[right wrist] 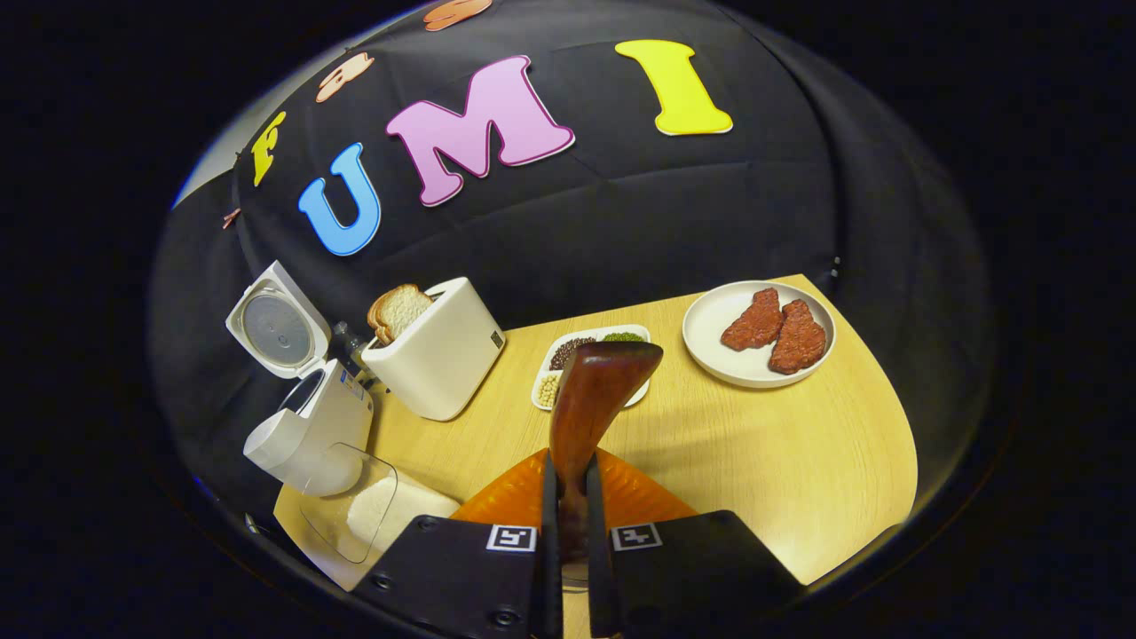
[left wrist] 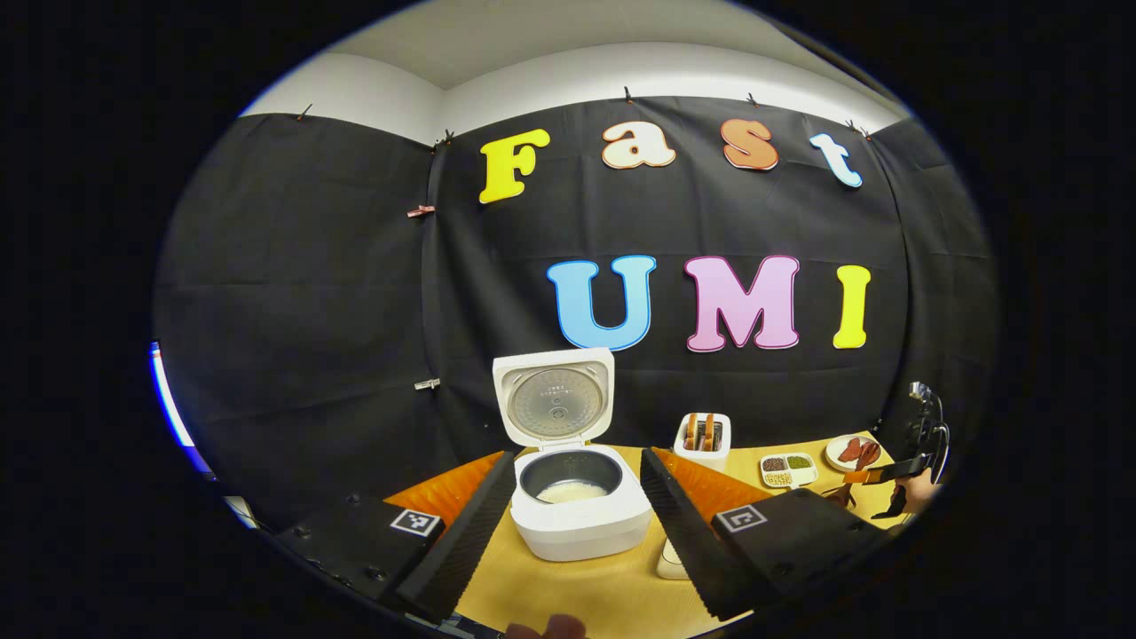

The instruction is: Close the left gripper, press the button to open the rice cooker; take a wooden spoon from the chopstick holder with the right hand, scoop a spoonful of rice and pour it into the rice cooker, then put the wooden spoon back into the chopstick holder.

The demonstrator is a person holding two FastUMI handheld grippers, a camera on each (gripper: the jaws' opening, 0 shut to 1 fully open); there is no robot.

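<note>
Centrally on the table (left wrist: 612,595), the rice cooker (left wrist: 581,519) stands lid-up, rice in its pot, framed between the left gripper (left wrist: 577,524), jaws wide. Right gripper (right wrist: 568,532) pinches the wooden spoon (right wrist: 593,399) by its handle, bowl raised above the bean dish (right wrist: 552,377), beside the toaster (right wrist: 439,359).

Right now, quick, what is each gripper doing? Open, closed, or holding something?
Left gripper: open, holding nothing, facing the open rice cooker.
Right gripper: closed on the wooden spoon.
</note>
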